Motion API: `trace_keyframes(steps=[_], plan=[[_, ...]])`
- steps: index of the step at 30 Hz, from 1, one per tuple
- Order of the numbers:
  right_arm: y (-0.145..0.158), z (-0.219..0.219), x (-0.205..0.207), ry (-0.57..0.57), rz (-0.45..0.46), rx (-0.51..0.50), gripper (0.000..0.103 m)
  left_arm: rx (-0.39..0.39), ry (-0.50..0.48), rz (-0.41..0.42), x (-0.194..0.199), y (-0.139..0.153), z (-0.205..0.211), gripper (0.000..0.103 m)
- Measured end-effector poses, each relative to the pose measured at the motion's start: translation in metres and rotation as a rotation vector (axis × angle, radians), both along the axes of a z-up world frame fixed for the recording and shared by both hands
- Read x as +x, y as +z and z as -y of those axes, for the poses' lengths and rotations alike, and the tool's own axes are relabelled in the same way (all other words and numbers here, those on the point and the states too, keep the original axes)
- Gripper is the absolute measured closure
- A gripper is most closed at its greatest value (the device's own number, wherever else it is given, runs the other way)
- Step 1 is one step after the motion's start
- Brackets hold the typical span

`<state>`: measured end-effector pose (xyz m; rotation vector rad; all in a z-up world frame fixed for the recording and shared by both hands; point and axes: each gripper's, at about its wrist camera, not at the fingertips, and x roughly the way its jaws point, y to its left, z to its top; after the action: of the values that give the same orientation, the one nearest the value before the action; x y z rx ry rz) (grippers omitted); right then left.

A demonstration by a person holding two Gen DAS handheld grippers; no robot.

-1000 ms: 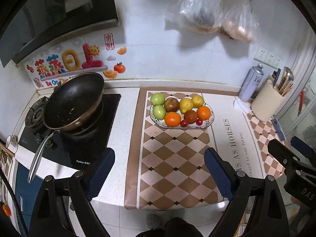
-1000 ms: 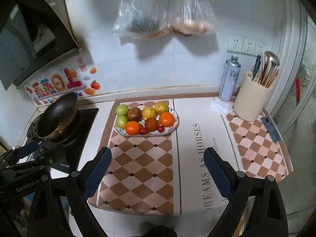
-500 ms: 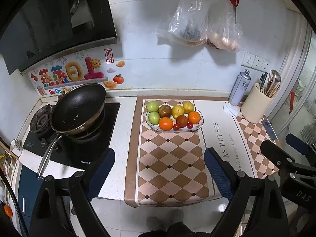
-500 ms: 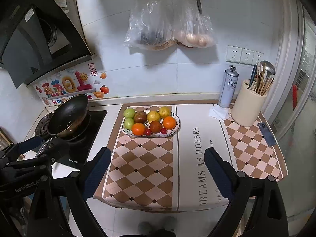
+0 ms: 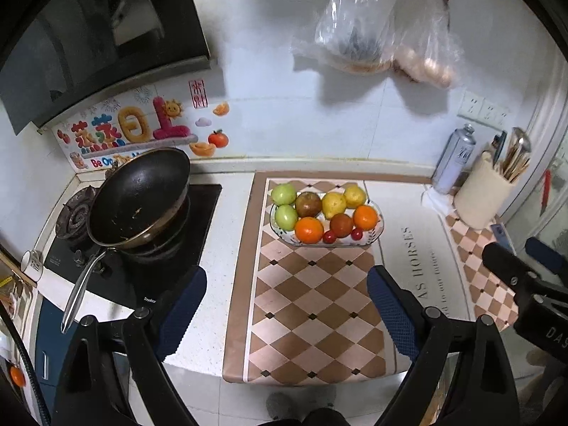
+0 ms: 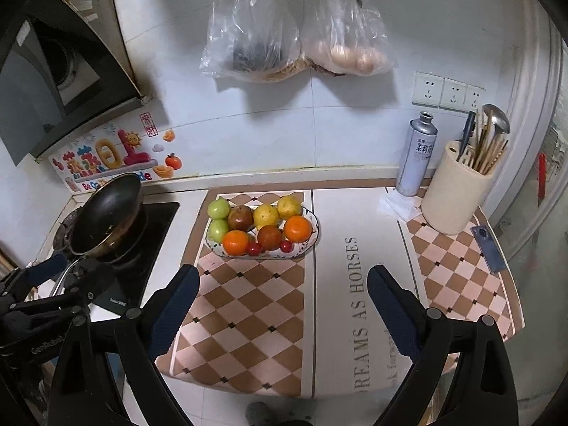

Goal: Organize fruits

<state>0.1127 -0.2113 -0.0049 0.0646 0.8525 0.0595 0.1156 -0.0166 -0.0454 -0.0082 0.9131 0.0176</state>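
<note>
An oval plate [image 5: 379, 230] on a checked mat holds two green apples [image 5: 284, 194], a brown apple, two yellow fruits [image 5: 333, 204], two oranges [image 5: 309, 229], a dark red fruit and two cherry tomatoes. The plate also shows in the right wrist view [image 6: 314, 239]. My left gripper [image 5: 287, 310] is open and empty, held above the counter's front edge, well short of the plate. My right gripper [image 6: 284, 307] is open and empty, also near the front edge. Each gripper shows at the edge of the other's view.
A black pan [image 5: 138, 198] sits on the stove at left. A spray can [image 6: 417, 154], a utensil holder [image 6: 458, 191] and a phone [image 6: 488, 248] stand at right. Plastic bags [image 6: 294, 35] hang on the wall above the plate.
Both grippers first pulled back and up from the counter, then the left moved closer again; the plate looks larger than half a second ago. The fruits have not moved.
</note>
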Motion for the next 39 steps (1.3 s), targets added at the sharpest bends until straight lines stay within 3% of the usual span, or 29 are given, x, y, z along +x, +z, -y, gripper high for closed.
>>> trace_keyframes(steps=[14, 20, 24, 39], plan=[[-0.040, 0.008, 0.057, -0.024, -0.072, -0.024, 0.005, 0.026, -0.004, -0.070, 0.058, -0.033, 0.018, 0.010], [-0.048, 0.010, 0.064, -0.024, -0.095, -0.028, 0.002, 0.017, 0.003, -0.079, 0.064, -0.037, 0.019, 0.010], [-0.052, 0.013, 0.066, -0.026, -0.103, -0.027, 0.002, 0.017, 0.016, -0.081, 0.067, -0.040, 0.017, 0.002], [-0.049, 0.010, 0.067, -0.013, -0.102, -0.035, 0.002, 0.034, 0.043, -0.064, 0.066, -0.039, 0.013, 0.001]])
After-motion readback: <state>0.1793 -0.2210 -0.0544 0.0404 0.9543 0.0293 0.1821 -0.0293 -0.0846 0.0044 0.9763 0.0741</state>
